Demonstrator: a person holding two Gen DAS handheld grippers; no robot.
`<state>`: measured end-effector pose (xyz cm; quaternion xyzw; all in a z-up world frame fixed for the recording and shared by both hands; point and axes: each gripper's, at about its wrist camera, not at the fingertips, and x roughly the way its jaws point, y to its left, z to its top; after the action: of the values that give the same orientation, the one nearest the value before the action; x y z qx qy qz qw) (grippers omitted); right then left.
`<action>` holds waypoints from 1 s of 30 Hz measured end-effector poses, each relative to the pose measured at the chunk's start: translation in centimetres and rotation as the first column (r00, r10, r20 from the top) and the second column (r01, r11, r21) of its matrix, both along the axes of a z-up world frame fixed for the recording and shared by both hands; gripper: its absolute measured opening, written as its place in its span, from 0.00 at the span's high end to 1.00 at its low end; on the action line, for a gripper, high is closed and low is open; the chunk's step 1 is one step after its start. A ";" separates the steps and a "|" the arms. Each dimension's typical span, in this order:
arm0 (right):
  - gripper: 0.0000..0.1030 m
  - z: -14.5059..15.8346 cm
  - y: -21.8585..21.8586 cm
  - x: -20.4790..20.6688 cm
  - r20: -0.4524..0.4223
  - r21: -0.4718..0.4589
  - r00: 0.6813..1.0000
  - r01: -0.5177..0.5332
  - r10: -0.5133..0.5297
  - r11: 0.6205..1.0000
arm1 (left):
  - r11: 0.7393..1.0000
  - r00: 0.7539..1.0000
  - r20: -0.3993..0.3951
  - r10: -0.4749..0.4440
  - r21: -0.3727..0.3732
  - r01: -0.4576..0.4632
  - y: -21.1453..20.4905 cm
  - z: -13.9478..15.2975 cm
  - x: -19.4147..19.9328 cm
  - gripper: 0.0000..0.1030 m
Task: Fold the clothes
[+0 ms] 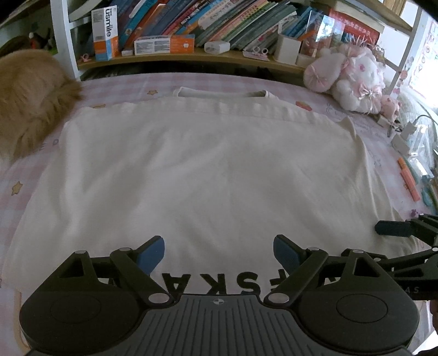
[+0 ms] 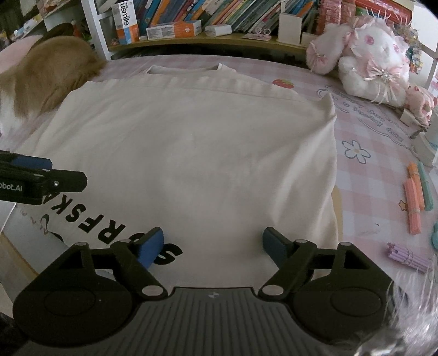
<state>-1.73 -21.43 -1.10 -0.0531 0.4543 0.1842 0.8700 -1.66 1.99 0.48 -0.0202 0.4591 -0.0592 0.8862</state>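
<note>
1. On a pink checked bedsheet [image 2: 364, 137] printed with stars and flowers lies a cream T-shirt [image 1: 208, 169], spread flat and filling the middle of both wrist views, its neckline toward 12 o'clock.
2. Black block lettering [image 2: 109, 230] runs along the shirt's near edge, at 6 o'clock in the left view and 7 o'clock in the right view.
3. The left gripper [image 1: 219, 253] hovers over that near edge, blue-padded fingers spread wide apart, holding nothing.
4. The right gripper [image 2: 212, 243] is beside it, also spread wide and empty, over the shirt's near right part.
5. A fluffy tan plush [image 1: 30, 101] sits at 10 o'clock, touching the shirt's far left corner.
6. A white and pink stuffed rabbit [image 2: 375, 57] sits at 2 o'clock, apart from the shirt.
7. A shelf of books [image 1: 219, 22] runs across 12 o'clock.
8. Orange and green sticks [image 2: 416, 197] lie on the sheet at 3 o'clock.
</note>
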 end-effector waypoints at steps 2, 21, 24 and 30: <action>0.22 0.0 0.0 0.0 0.001 -0.001 1.000 0.000 0.000 1.000 | 1.000 1.000 0.002 -0.003 0.004 0.003 -0.1 0.0 -0.1 0.13; 0.22 0.5 3.8 -1.9 0.054 -0.063 0.994 0.099 -0.095 0.993 | 0.993 0.989 0.096 -0.114 -0.010 0.115 3.7 0.7 -0.5 0.13; 0.22 0.7 6.2 -2.6 0.078 -0.084 0.993 0.093 -0.087 0.992 | 0.991 0.985 0.109 -0.131 -0.021 0.134 5.5 0.9 -0.5 0.13; 0.22 1.5 12.3 -3.7 0.134 -0.130 0.991 -0.001 0.018 0.992 | 0.989 0.985 0.113 -0.132 -0.044 0.138 10.2 1.0 -0.4 0.13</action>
<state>-5.44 -9.10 0.40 -0.1240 0.4052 0.1545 0.8925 -2.08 12.17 1.45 -0.0088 0.4083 -0.1320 0.9032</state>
